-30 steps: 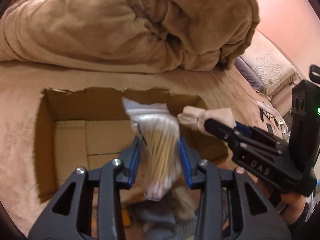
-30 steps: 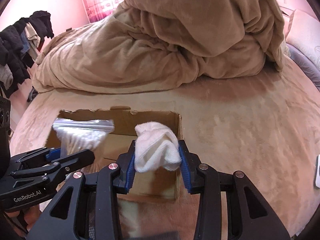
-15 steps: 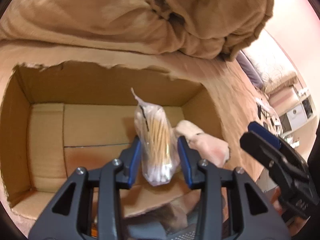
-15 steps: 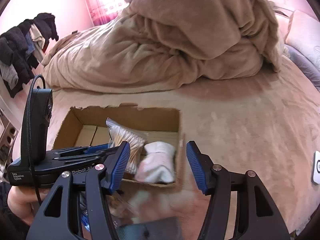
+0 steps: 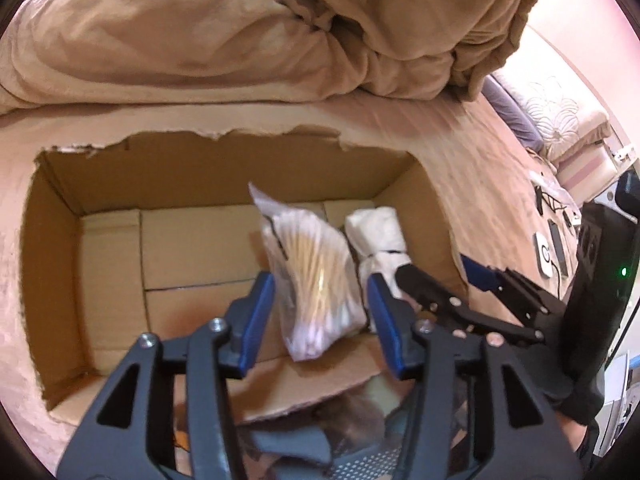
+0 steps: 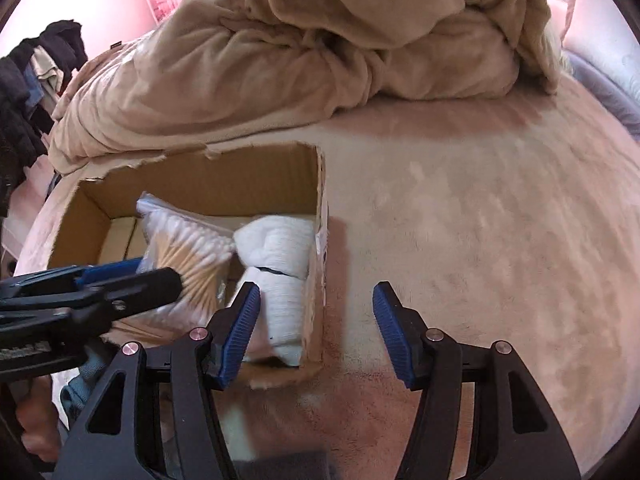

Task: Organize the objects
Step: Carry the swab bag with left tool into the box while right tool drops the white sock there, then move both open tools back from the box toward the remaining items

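An open cardboard box (image 5: pixel 208 168) sits on the tan bed cover; it also shows in the right wrist view (image 6: pixel 200 184). A clear bag of cotton swabs (image 5: pixel 312 276) stands inside it, between the spread blue pads of my left gripper (image 5: pixel 320 320), which is open. The bag also shows in the right wrist view (image 6: pixel 188 256). A rolled white cloth (image 5: pixel 380 240) lies in the box's right end, next to the bag; it also shows in the right wrist view (image 6: pixel 280 272). My right gripper (image 6: pixel 316 332) is open and empty above the box's right wall.
A heaped tan duvet (image 5: pixel 280 28) lies behind the box. Bare bed cover (image 6: pixel 480 220) stretches to the right. Dark clothes (image 6: pixel 24 92) hang at the far left. Grey cloth items (image 5: pixel 320 440) lie below the box's near edge. Small devices and cables (image 5: pixel 552 248) lie at the right.
My right gripper opened and dropped the white cloth into the box, then drew back. My left gripper lowered the swab bag into the box and its jaws spread apart.
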